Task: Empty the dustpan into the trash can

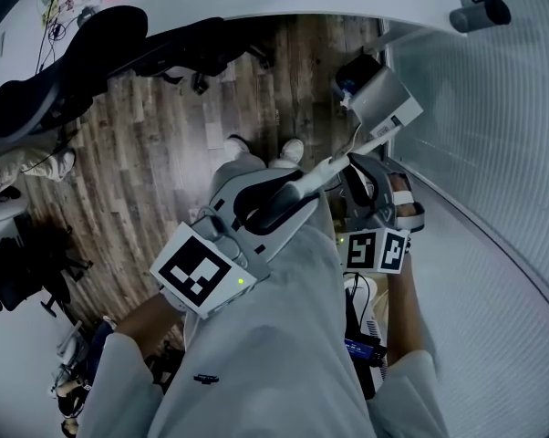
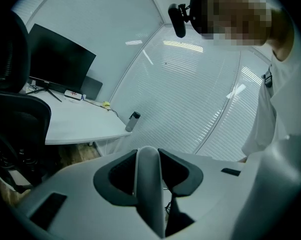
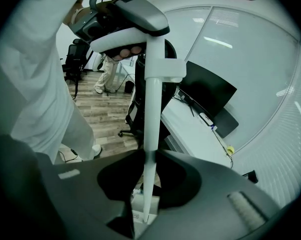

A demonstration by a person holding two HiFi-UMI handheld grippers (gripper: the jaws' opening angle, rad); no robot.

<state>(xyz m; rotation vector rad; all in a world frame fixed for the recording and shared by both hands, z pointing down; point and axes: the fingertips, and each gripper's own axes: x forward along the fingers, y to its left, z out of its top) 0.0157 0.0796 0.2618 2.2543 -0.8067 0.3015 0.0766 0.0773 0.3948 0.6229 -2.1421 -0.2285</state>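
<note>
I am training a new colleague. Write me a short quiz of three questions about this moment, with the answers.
1. True or false: the left gripper holds nothing.
2. What do the jaws of the right gripper grip? A) a chair leg B) the dustpan handle C) a cable
3. In the left gripper view, what dark thing stands on the desk?

Key: 1 false, its jaws are closed on the rounded end of the dustpan handle; 2 B; 3 a monitor.
</note>
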